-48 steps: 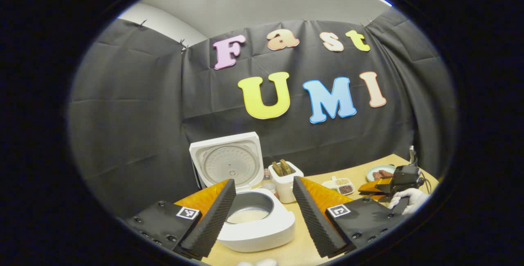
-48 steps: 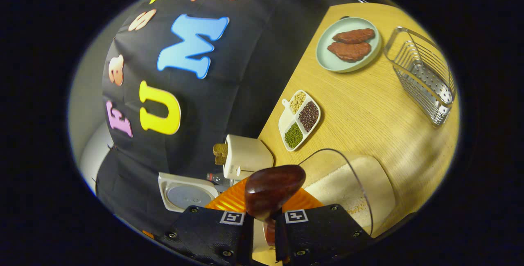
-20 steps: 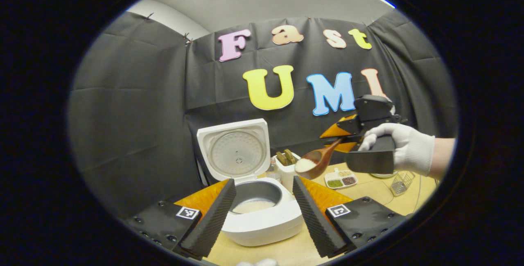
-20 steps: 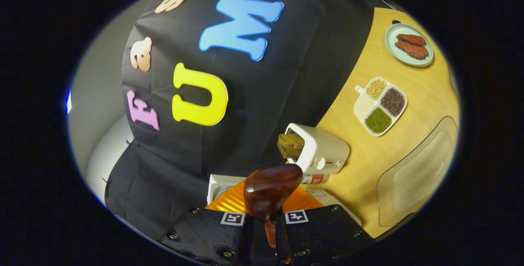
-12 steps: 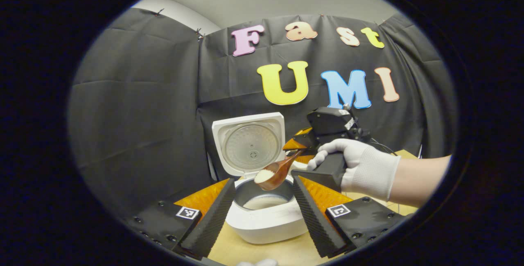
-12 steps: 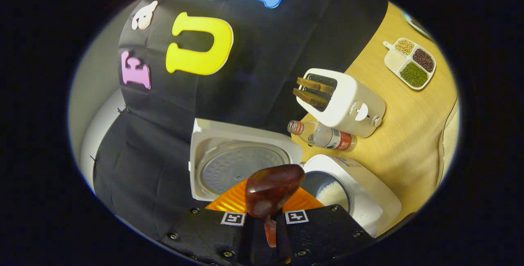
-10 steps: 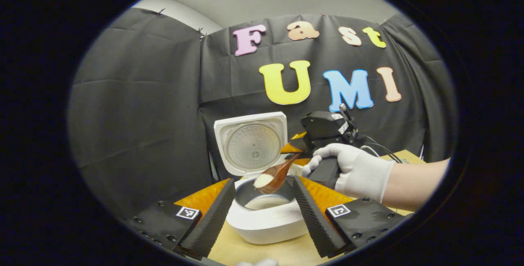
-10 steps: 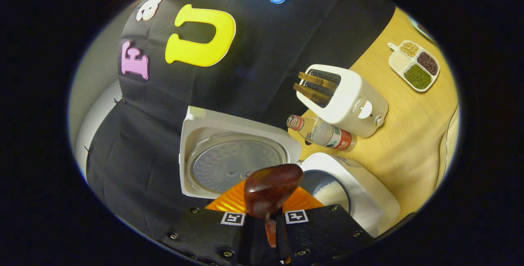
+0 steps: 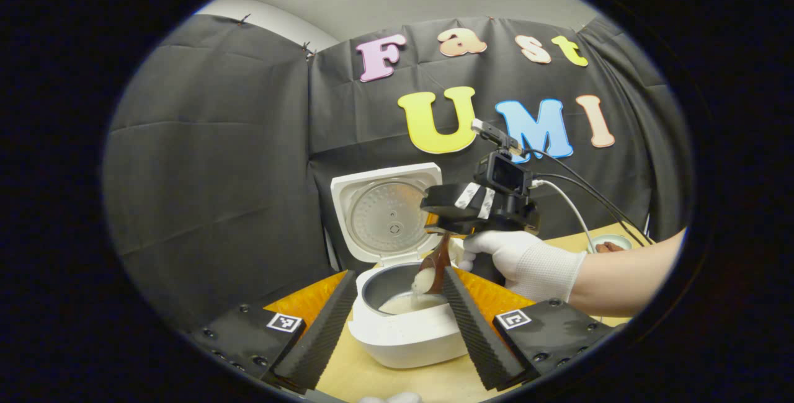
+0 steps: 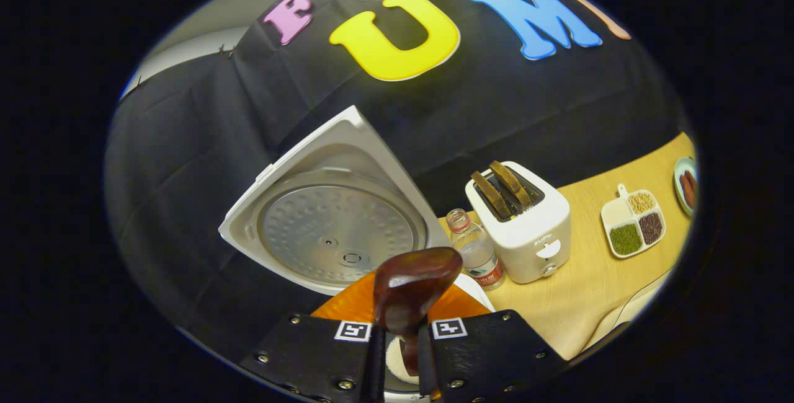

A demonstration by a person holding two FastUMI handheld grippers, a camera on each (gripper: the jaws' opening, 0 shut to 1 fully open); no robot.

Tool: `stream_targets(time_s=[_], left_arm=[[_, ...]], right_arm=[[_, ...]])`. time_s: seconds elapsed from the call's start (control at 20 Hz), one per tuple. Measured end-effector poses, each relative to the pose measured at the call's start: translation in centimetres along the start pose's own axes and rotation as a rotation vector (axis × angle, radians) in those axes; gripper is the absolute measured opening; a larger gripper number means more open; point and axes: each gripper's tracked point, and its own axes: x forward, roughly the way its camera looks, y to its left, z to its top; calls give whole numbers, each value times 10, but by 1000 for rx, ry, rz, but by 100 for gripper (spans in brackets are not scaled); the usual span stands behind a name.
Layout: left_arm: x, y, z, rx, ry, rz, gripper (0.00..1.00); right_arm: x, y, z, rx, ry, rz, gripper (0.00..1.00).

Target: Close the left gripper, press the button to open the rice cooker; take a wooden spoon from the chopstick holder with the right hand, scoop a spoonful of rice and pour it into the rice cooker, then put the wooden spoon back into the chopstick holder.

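The white rice cooker [image 9: 406,335] stands with its lid [image 9: 388,212] up, and rice lies in the pot [image 9: 406,302]. My right gripper [image 9: 448,231], held by a gloved hand [image 9: 524,260], is shut on the wooden spoon [image 9: 434,265]. The spoon is tipped steeply down over the pot with rice sliding off its bowl. My left gripper [image 9: 397,319] stands open in front of the cooker, one finger on each side of it. In the right gripper view the spoon [image 10: 409,291] rises from my shut right gripper [image 10: 400,335] in front of the raised lid [image 10: 332,220].
A white toaster [image 10: 521,220] with bread slices and a small water bottle [image 10: 476,255] stand right of the cooker on the wooden table [image 10: 583,294]. A divided dish of beans [image 10: 633,222] and a plate [image 10: 685,185] lie farther right. A clear container's rim [image 10: 626,313] shows at the lower right.
My right gripper carried the rice-filled spoon from the right to above the open cooker, then rolled it so the spoon tips and rice falls into the pot. My left gripper stayed open.
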Motion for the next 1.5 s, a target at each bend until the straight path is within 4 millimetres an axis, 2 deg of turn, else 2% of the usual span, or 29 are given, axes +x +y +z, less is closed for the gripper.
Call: stream_targets(time_s=[0.25, 0.4, 0.5, 0.7, 0.9, 1.05, 1.15, 1.25, 1.35, 1.5], left_arm=[[-4, -2, -2, -9, 2, -1, 99], [-7, -3, 2, -23, -6, 0, 98], [-9, -2, 5, -18, -13, 7, 99], [-15, -1, 5, -20, -19, 15, 98], [-18, -2, 5, -18, -15, 17, 98], [-20, -3, 6, -25, -12, 16, 98], [-22, -4, 10, -37, -14, 15, 98], [-23, -3, 12, -29, -21, 18, 99], [-26, -4, 15, -25, -24, 17, 99], [-28, -10, 15, -25, -20, 9, 97]], right_arm=[[-6, 21, -3, -376, -53, 4, 21], [-6, 40, -9, -560, -75, 39, 21], [-7, 45, -16, -660, -82, 53, 21], [-16, 51, -19, -806, -108, 57, 21], [-13, 52, -22, -876, -114, 71, 21], [-12, 51, -23, -848, -88, 89, 21], [-14, 49, -24, -763, -65, 91, 21], [-18, 49, -21, -556, -34, 103, 21], [-24, 46, -8, -315, -14, 109, 21], [-40, 38, 14, -55, 13, 143, 21]])
